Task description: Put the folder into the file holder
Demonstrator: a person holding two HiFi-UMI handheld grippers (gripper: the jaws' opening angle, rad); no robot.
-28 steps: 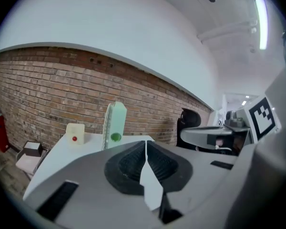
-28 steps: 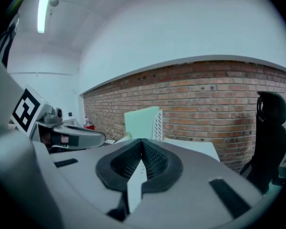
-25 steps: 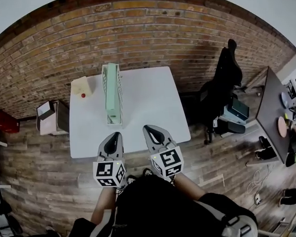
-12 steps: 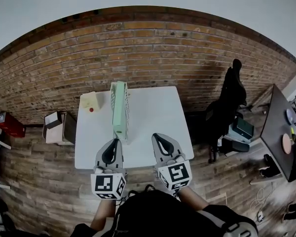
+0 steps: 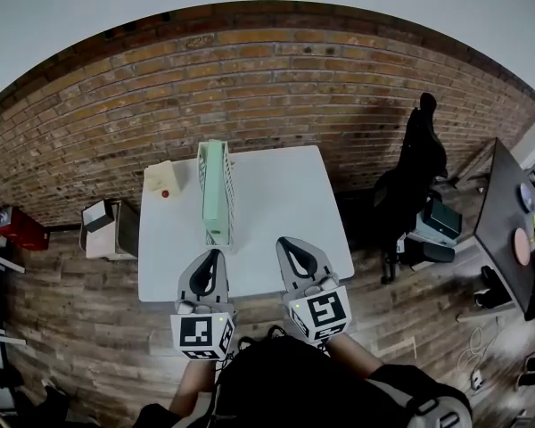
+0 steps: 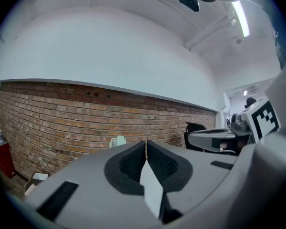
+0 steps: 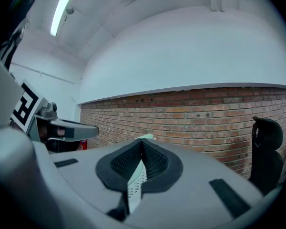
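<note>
mint-green file holder [image 5: 229, 199] stands near the table's [image 5: 285, 203] left edge, its solid green strip [image 5: 214, 194] perhaps the folder inside, i can't tell, while left gripper [image 5: 212, 255] and right gripper [image 5: 285, 242] hover at the near edge, jaws pressed together on nothing, so check that first.

Left gripper [image 5: 211, 258] and right gripper [image 5: 288, 245] point level, closed

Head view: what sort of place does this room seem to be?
Probably an office: a white table carrying a mint-green file holder, a black office chair beside the brick wall, and another desk at the right.
</note>
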